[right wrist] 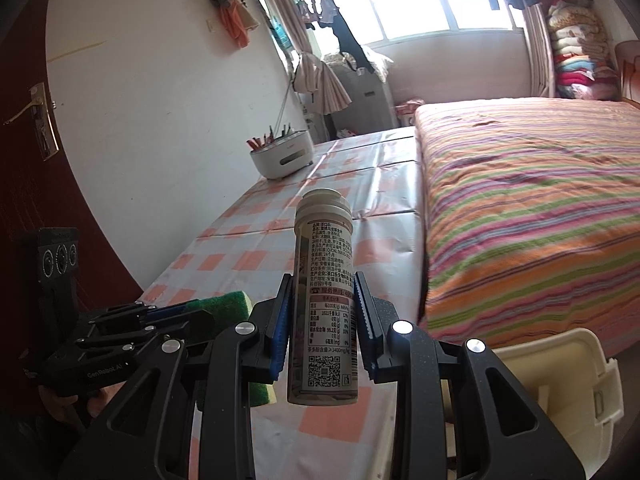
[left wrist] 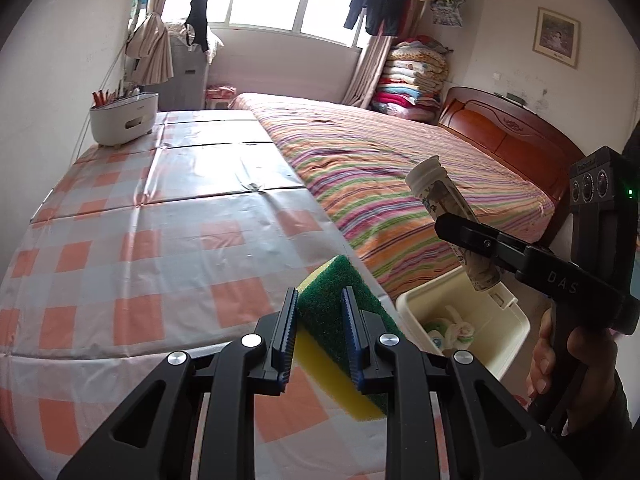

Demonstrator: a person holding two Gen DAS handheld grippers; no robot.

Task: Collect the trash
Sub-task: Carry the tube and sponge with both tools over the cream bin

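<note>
The labelled bottle (right wrist: 323,304) sat clamped between the right gripper (right wrist: 323,332) pads, cap away from the handle. Only the left wrist view showed it tilted above the cream bin (left wrist: 508,344), with crumpled wrappers (left wrist: 450,330) inside; the right view caught just the bin's rim beside its fingers. The left gripper (left wrist: 319,336) was closed on the green-and-yellow sponge (left wrist: 332,300), at the edge of the checked table (left wrist: 160,240). A white caddy (left wrist: 122,118) stood far ahead, the striped bed (left wrist: 400,168) to its right.
</note>
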